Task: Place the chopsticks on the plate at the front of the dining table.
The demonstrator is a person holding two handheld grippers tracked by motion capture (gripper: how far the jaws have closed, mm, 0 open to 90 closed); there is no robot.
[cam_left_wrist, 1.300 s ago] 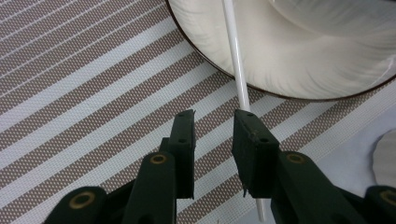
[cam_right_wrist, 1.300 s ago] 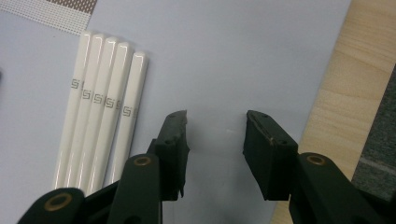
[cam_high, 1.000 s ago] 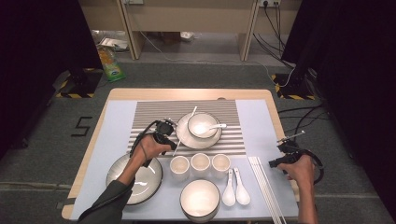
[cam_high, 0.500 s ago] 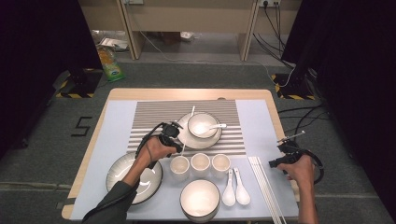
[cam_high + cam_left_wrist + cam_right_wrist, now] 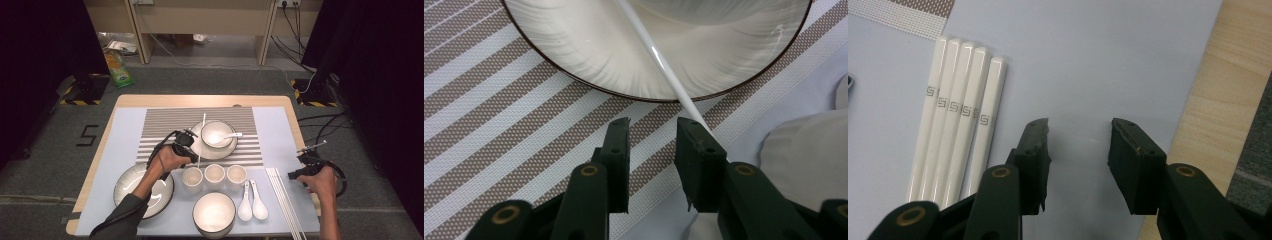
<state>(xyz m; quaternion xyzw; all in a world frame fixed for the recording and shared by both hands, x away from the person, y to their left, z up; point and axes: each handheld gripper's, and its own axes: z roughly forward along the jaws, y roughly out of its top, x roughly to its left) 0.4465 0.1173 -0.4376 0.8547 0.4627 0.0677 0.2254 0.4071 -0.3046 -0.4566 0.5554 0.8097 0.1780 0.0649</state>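
Note:
A single white chopstick (image 5: 201, 141) lies slanted over the left rim of a cream plate (image 5: 198, 145) that carries a bowl (image 5: 216, 134) and a spoon (image 5: 233, 135). My left gripper (image 5: 184, 143) stands open just left of that plate. In the left gripper view the chopstick (image 5: 659, 56) runs down across the plate (image 5: 589, 55) and passes under the right-hand jaw; between the jaws of the left gripper (image 5: 651, 135) is only striped mat. My right gripper (image 5: 302, 172) is open near the table's right edge. The right gripper (image 5: 1079, 135) hovers over blue mat beside a row of chopsticks (image 5: 958, 115).
Three small cups (image 5: 214, 175) stand in a row before the plate. Two spoons (image 5: 251, 202), a large bowl (image 5: 214, 212) and the chopstick row (image 5: 285, 200) lie along the front. A big plate (image 5: 131, 181) sits under the left forearm. The wooden table edge (image 5: 1218, 125) is close on the right.
My left gripper has moved right, up to the plate's left rim and the lone chopstick. The right gripper has barely shifted.

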